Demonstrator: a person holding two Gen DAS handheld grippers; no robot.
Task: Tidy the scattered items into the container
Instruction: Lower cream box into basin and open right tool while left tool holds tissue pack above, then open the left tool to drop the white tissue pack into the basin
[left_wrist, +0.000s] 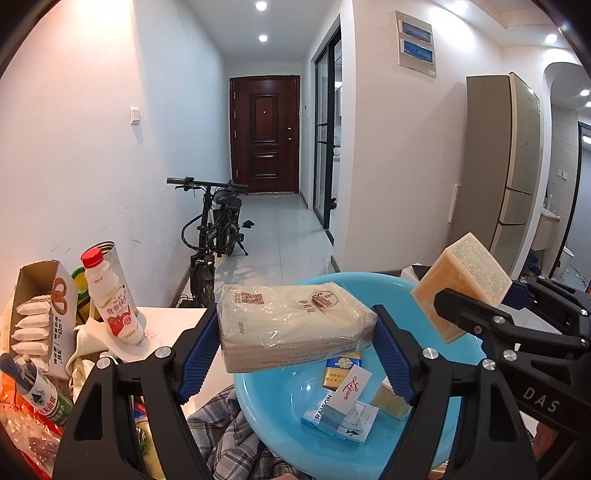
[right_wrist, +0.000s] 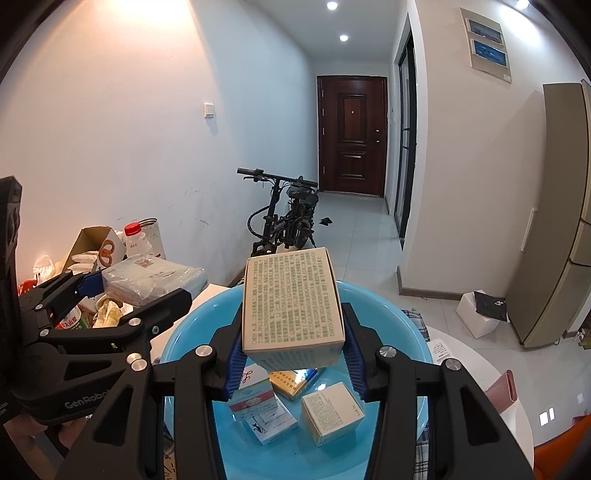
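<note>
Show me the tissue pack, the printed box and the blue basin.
tissue pack (left_wrist: 291, 325), left wrist view, front wrapper face
printed box (right_wrist: 291, 306), right wrist view, text-covered top face
blue basin (right_wrist: 391, 317), right wrist view, far rim

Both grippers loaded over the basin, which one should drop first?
Right, probably. The right gripper holds its box centred above the blue basin; the left gripper holds its tissue pack nearer the rim.

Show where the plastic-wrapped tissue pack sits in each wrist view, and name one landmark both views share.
Left wrist view: the tissue pack fills the centre, clamped between the left gripper's jaws above the blue basin.
Right wrist view: the same pack sits at left of centre, beside the basin.
Shared landmark: the dark red door at the hallway's end.
</note>
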